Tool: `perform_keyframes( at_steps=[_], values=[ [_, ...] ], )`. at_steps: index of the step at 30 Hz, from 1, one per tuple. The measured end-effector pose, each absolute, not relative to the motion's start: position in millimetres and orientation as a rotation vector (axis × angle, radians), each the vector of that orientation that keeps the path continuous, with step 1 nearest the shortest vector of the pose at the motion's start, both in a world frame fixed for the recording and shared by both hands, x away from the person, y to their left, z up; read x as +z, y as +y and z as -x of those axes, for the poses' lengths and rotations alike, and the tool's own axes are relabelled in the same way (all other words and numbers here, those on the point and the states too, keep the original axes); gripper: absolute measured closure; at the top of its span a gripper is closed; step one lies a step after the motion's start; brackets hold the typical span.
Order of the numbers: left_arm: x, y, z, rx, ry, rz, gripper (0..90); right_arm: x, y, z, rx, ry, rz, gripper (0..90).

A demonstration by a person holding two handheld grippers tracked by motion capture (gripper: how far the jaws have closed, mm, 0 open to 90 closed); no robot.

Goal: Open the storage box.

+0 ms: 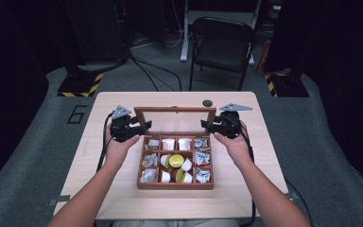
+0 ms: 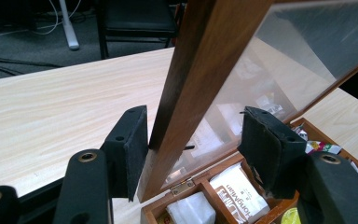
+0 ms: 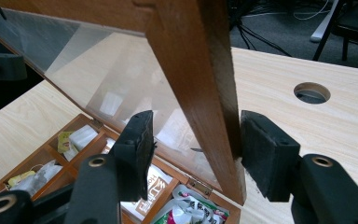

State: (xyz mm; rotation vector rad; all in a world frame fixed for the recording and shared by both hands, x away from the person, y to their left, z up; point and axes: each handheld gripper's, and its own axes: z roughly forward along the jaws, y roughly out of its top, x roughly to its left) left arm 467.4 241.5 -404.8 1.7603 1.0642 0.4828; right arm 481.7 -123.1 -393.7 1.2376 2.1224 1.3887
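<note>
A wooden compartment box (image 1: 175,186) sits mid-table, holding sachets and small yellow-lidded cups (image 1: 176,161). Its glass-paned lid (image 1: 175,109) stands raised, tilted a little back. My left gripper (image 1: 142,127) is open astride the lid's left frame post (image 2: 200,65). One pad (image 2: 133,140) is against the wood and the other stands off from the glass side. My right gripper (image 1: 207,125) is open astride the right frame post (image 3: 196,60). Its outer pad (image 3: 263,149) is close against the wood's edge, and its inner pad is apart from the pane.
A round hole (image 1: 207,103) lies in the tabletop just behind the lid's right corner. Bare light wood (image 1: 113,184) surrounds the box. Past the table's far edge stand a black folding chair (image 1: 222,45) and floor cables (image 1: 151,71).
</note>
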Motion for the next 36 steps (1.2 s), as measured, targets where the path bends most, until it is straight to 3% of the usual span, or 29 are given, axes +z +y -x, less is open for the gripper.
perform_keyframes(
  at_steps=[36],
  values=[
    [-446.7,247.6,-477.5,0.433,1.111,-1.749,48.5,-407.2,-122.9,-492.3,1.371,2.14,-1.262,42.0]
  ],
)
